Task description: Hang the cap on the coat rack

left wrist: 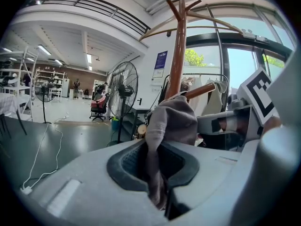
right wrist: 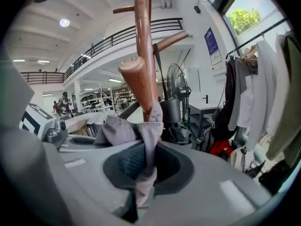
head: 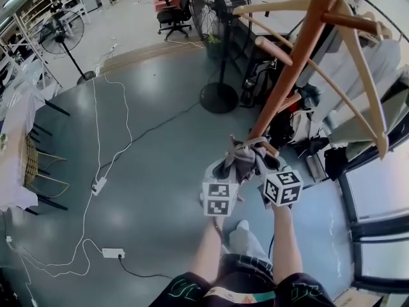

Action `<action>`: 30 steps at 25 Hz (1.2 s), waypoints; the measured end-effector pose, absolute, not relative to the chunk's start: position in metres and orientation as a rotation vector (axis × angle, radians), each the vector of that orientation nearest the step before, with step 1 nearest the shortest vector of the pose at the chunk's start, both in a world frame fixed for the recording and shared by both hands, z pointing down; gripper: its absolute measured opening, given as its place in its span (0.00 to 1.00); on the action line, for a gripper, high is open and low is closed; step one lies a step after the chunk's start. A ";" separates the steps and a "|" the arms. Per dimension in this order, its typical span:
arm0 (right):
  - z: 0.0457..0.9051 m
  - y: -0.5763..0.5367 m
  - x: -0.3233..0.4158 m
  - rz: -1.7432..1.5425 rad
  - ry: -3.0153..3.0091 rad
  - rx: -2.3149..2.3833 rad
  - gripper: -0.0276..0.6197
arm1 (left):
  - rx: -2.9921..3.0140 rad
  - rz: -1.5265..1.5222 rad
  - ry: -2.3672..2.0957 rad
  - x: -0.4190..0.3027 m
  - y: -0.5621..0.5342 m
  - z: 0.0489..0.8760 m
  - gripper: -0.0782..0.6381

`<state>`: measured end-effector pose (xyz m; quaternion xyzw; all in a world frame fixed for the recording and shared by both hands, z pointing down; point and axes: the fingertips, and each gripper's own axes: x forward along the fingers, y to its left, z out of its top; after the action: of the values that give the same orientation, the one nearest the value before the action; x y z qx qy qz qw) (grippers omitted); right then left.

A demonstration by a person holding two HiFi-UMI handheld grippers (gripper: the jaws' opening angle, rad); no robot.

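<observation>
A grey cap (head: 246, 158) hangs stretched between both grippers, close to a low peg of the brown wooden coat rack (head: 291, 69). My left gripper (head: 223, 169) is shut on one edge of the cap (left wrist: 171, 119), with cloth running down between its jaws (left wrist: 157, 173). My right gripper (head: 265, 164) is shut on the other edge, the fabric (right wrist: 117, 128) pinched between its jaws (right wrist: 146, 171). In the right gripper view a rack peg (right wrist: 138, 84) slants up directly above the cap, its rounded end toward me. The rack's pole (left wrist: 178, 55) rises just behind the cap.
A standing fan (head: 220, 18) and bags (head: 300, 123) crowd the rack's base. Wooden hangers (head: 367, 75) and clothes hang on the right. Cables and a power strip (head: 99, 185) lie on the floor to the left, near another fan (head: 64, 34) and an office chair (head: 174, 8).
</observation>
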<state>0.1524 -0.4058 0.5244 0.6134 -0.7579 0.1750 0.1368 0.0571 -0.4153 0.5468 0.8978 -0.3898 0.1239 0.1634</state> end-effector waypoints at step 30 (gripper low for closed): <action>0.413 -0.346 0.194 0.215 -2.305 2.148 0.05 | 2.879 0.105 -1.155 0.046 -0.391 0.420 0.12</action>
<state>0.1943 -0.3463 0.4130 0.6800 -0.7299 0.0682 -0.0081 0.0462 -0.3906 0.4201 0.9274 -0.3720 0.0337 0.0189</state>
